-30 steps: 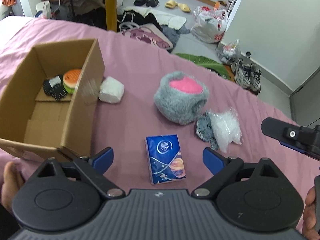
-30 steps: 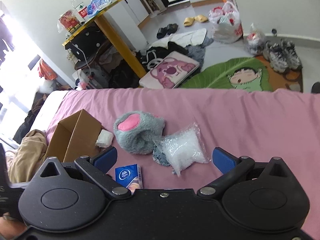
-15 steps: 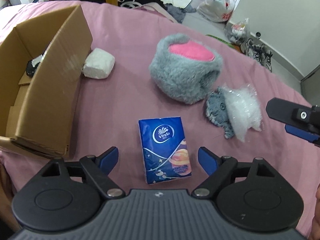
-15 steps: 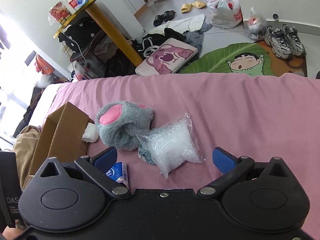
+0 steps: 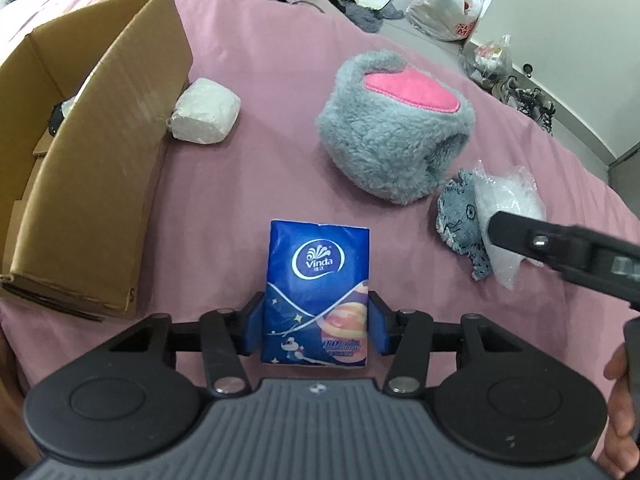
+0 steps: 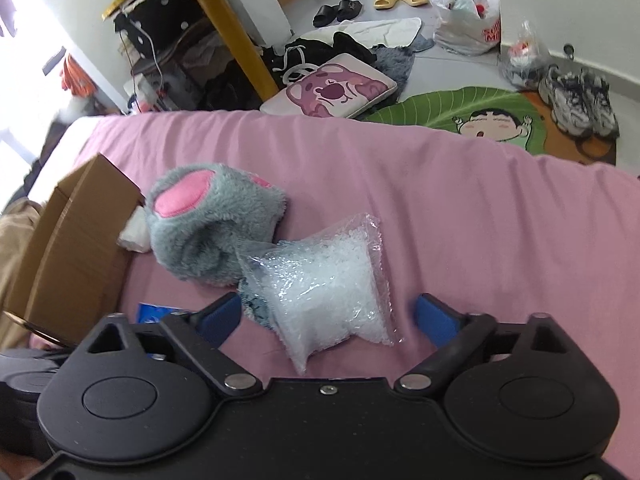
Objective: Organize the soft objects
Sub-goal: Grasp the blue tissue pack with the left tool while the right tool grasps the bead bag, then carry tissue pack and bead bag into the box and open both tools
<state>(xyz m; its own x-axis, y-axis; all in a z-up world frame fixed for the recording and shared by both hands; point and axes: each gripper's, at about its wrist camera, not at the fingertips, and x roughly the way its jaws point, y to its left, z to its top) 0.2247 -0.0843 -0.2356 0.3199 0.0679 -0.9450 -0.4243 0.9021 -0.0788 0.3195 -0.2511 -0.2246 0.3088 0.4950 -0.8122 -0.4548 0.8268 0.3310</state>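
My left gripper (image 5: 316, 322) is shut on the blue tissue pack (image 5: 318, 276), its blue pads pressing both long sides near the pack's lower half on the pink bedsheet. A grey plush slipper (image 5: 394, 136) with a pink sole lies beyond it. A clear bag of white pellets (image 6: 324, 288) rests on a small grey fabric toy (image 5: 460, 216). My right gripper (image 6: 328, 314) stands open with its fingers either side of that bag. A white wrapped bundle (image 5: 204, 116) lies against the cardboard box (image 5: 92, 168).
The open cardboard box stands at the left with small items inside. The bed's far edge (image 6: 360, 120) drops to a floor with a pink cushion (image 6: 332, 90), a green mat (image 6: 472, 116), shoes and bags. A hand (image 5: 618, 412) shows at the lower right.
My left gripper came down over the tissue pack and shut on it. My right gripper moved closer to the pellet bag, which now lies between its open fingers.
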